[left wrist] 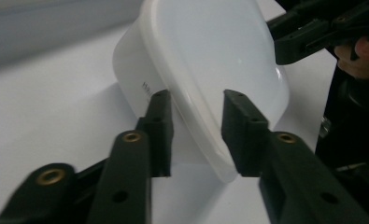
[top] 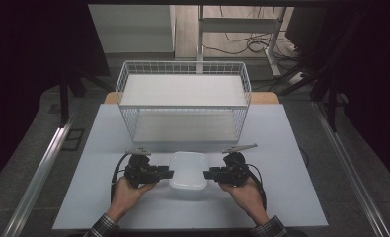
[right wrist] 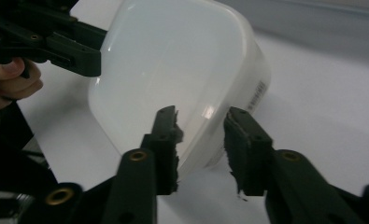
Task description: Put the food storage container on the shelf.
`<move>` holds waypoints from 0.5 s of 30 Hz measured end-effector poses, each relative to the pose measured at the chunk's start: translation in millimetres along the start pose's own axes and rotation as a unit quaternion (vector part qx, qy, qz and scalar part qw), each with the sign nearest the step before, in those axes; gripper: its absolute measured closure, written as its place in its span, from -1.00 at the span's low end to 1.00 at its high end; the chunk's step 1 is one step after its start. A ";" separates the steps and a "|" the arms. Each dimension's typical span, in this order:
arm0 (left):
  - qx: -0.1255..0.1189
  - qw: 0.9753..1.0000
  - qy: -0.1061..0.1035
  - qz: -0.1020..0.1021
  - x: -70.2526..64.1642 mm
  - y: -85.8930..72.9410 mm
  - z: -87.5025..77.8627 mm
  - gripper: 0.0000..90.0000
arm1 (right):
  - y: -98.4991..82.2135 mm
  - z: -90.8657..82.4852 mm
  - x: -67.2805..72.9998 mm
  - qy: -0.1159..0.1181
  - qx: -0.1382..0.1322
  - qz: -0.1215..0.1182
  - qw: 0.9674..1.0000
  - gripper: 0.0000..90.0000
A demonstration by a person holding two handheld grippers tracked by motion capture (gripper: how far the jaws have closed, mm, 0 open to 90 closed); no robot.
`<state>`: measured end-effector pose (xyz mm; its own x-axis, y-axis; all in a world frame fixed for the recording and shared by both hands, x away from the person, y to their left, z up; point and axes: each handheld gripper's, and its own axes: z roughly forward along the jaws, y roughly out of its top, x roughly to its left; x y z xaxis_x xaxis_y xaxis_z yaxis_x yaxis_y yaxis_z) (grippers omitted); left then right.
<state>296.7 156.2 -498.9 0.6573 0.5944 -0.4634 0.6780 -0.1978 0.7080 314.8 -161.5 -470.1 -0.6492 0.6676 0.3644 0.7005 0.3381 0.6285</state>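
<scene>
White lidded container set on table, just before wire basket. Left rim straddled by left gripper, right rim by right gripper; jaws of both part-closed around rim, contact of pads not discernible.

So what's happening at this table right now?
A person holds a black two-jaw tool in each hand and works on a white lidded plastic container on the pale table. The left gripper and the right gripper each straddle the lid's rim from opposite sides; whether the pads press on it is hard to tell. Behind stands an empty white wire basket.
</scene>
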 end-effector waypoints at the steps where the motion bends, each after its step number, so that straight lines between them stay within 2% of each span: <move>1: -0.003 1.000 -0.001 0.000 -0.1 0.1 -1.1 0.62 | 0.1 -1.6 0.9 -0.005 -0.006 -0.001 1.000 0.61; 2: -0.005 1.000 -0.001 0.002 0.1 -0.1 -1.8 0.69 | 0.1 -2.5 1.8 -0.012 -0.011 -0.005 1.000 0.67; 3: -0.007 1.000 -0.001 0.000 -0.4 -0.5 -1.7 0.78 | -0.4 -2.5 3.1 -0.032 -0.020 -0.016 0.999 0.71; 4: -0.010 1.000 0.002 -0.001 -1.1 -0.9 -1.2 0.78 | -0.7 -2.0 3.8 -0.038 -0.024 -0.022 0.999 0.72; 9: -0.013 1.000 0.021 0.007 -4.3 -1.0 -0.1 0.79 | -1.7 -0.7 5.7 -0.050 -0.033 -0.033 0.998 0.72; 15: -0.026 0.999 0.020 0.007 -7.3 3.3 -7.0 0.79 | 1.5 -5.7 6.5 -0.039 -0.054 -0.035 0.997 0.73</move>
<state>291.8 156.7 -489.5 0.6519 0.6232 -0.4321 0.6501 -0.1659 0.7415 309.9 -160.5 -462.8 -0.6669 0.6964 0.2650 0.6155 0.3143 0.7228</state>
